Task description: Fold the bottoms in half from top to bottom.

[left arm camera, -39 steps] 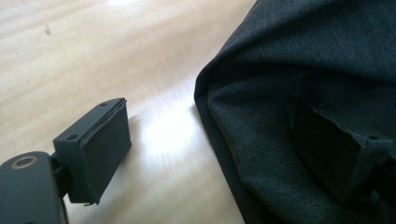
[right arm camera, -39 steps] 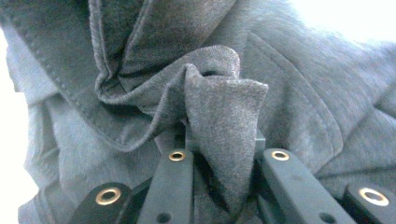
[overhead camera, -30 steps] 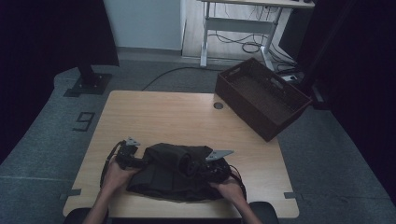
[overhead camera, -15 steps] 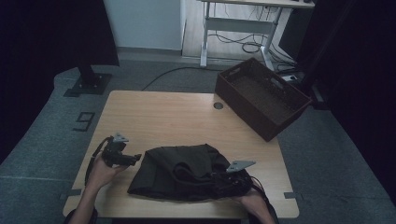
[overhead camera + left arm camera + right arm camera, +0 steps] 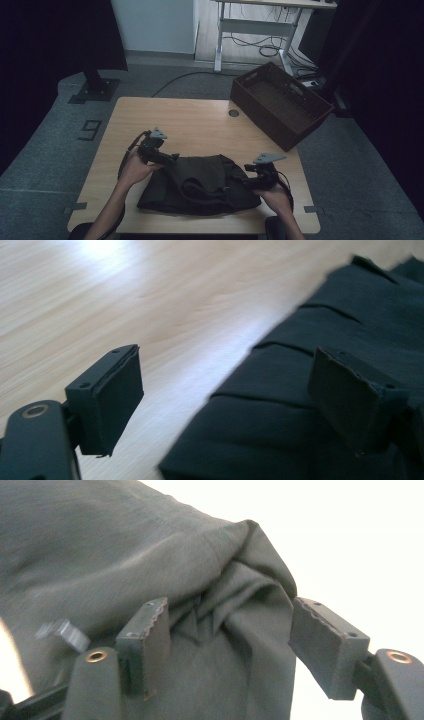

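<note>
Dark olive-black garment [image 5: 200,182]; light wood table [image 5: 200,120]; brown basket [image 5: 280,102]

A dark garment [image 5: 200,185] lies crumpled on the wooden table — in the lower centre of the high view, near the table's front edge. It is roughly folded, with creases and a bunched ridge across its middle — its right corner gathers into tight pleats.

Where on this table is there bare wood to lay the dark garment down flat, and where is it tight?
Free: the far half of the table, between the dark garment and the far edge, bordered at right by the brown crate overhanging the corner. A small grommet sits there. Crowded: the near edge, where the garment, the left gripper and the right gripper sit.
</note>
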A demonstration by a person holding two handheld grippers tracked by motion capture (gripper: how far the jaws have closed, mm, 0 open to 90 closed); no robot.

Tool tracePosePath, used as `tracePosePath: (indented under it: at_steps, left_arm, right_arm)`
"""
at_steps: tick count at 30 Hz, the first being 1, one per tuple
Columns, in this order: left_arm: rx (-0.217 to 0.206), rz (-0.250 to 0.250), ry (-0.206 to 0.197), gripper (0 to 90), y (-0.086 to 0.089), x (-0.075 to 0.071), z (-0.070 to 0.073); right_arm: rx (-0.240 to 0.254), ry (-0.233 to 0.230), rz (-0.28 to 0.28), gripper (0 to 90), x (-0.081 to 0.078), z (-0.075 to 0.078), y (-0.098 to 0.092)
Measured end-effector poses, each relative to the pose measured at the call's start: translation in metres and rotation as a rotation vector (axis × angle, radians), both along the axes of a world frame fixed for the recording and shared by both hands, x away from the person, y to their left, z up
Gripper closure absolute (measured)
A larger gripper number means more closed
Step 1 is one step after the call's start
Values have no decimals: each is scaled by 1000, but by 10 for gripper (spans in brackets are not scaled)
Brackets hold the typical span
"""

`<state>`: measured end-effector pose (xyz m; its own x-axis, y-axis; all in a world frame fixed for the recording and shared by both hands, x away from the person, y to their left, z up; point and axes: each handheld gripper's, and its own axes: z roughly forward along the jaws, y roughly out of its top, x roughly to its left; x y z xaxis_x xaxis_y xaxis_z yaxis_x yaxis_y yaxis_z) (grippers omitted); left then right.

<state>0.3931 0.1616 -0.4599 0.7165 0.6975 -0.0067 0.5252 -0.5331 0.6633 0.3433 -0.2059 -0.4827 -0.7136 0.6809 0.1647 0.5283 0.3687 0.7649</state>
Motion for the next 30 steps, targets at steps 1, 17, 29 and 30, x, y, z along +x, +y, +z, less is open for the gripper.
tracePosePath:
  at_steps: [1,17,29,30]
  left_arm:
    - [4,-14,2,144,-2,-6,-3]
    - [33,50,-25,142,9,-69,-64]
    - [-62,118,-36,156,51,-82,-43]
    - [-42,120,-15,156,51,-83,-50]
  right_arm:
    - [-17,-1,3,336,5,-2,6]
    - [-137,54,-101,624,19,-49,9]
    - [-157,-31,-18,451,26,-22,25]
    - [-179,-18,-11,460,29,-26,29]
